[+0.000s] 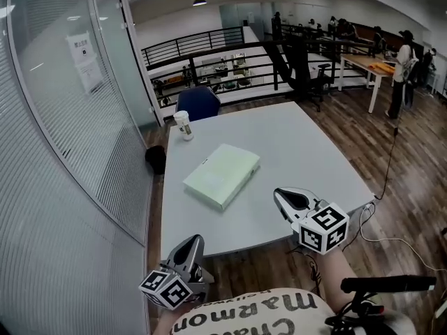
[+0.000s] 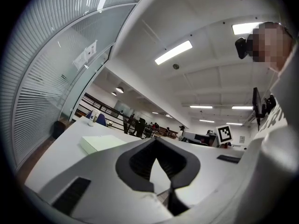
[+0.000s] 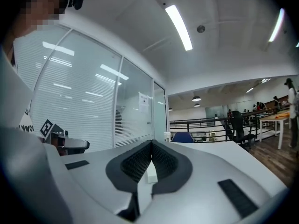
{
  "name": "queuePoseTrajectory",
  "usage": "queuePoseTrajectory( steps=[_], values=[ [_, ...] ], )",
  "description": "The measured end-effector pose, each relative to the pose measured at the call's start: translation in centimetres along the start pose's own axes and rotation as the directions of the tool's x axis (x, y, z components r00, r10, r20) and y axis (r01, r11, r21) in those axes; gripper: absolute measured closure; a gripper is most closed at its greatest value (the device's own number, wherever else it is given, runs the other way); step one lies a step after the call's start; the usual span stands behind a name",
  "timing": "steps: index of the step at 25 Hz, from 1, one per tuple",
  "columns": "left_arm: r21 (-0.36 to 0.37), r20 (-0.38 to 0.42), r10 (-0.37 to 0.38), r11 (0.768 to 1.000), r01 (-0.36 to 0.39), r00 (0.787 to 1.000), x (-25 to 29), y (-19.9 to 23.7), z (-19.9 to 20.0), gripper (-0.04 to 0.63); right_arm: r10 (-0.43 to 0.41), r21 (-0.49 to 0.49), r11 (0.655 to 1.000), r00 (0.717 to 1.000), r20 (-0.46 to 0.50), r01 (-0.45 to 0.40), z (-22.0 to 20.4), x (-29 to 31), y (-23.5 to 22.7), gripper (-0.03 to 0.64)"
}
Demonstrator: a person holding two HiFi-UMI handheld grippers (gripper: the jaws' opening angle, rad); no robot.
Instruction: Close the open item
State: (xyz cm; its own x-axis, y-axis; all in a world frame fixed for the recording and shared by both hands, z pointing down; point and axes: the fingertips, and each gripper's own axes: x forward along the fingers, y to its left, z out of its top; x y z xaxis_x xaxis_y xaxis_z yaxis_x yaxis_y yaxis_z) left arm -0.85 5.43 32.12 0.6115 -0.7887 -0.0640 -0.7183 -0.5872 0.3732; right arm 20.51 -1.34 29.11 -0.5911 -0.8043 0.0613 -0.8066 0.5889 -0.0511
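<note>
Ahead of right gripper (image 1: 279,194), pale box (image 1: 221,175), apart

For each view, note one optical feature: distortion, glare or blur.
Head view: wide-angle bending curves the glass wall, with glare streaks on it. Left gripper view: strong fisheye, black round border, mosaic patch top right. Right gripper view: same fisheye, bright strip light overhead, mosaic patch top left.

Table (image 1: 300,152): pale grey top, one unit. Lying on it: one pale green flat case (image 1: 222,174), just off centre toward 9 o'clock; one white paper cup (image 1: 183,125), upright, at the 11 o'clock corner.
</note>
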Motion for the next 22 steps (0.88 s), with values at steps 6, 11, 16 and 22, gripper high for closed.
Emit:
queuePoseTrajectory(
  steps=[6,11,16,22],
  values=[
    [0.019,-0.039,-0.034,0.999,0.034,0.999,-6.4,1.1,1.4,0.604,-0.075,0.041,0.996,0.997,-0.013,0.076,-0.9,-1.1,4.6,0.621],
    [0.012,-0.038,-0.024,1.000,0.024,0.999,-12.1,1.7,1.9,0.605,-0.091,0.046,0.995,0.996,-0.006,0.091,-1.4,-2.4,10.1,0.621],
    [-0.015,-0.053,-0.054,0.998,0.053,0.997,-16.3,1.1,1.1,0.604,-0.112,0.027,0.993,0.992,-0.053,0.113,-2.4,-4.5,14.7,0.621],
    [-0.037,-0.045,-0.068,0.997,0.067,0.997,-20.5,0.7,0.5,0.606,-0.131,0.015,0.991,0.988,-0.080,0.132,-3.0,-6.6,18.5,0.621]
  ],
)
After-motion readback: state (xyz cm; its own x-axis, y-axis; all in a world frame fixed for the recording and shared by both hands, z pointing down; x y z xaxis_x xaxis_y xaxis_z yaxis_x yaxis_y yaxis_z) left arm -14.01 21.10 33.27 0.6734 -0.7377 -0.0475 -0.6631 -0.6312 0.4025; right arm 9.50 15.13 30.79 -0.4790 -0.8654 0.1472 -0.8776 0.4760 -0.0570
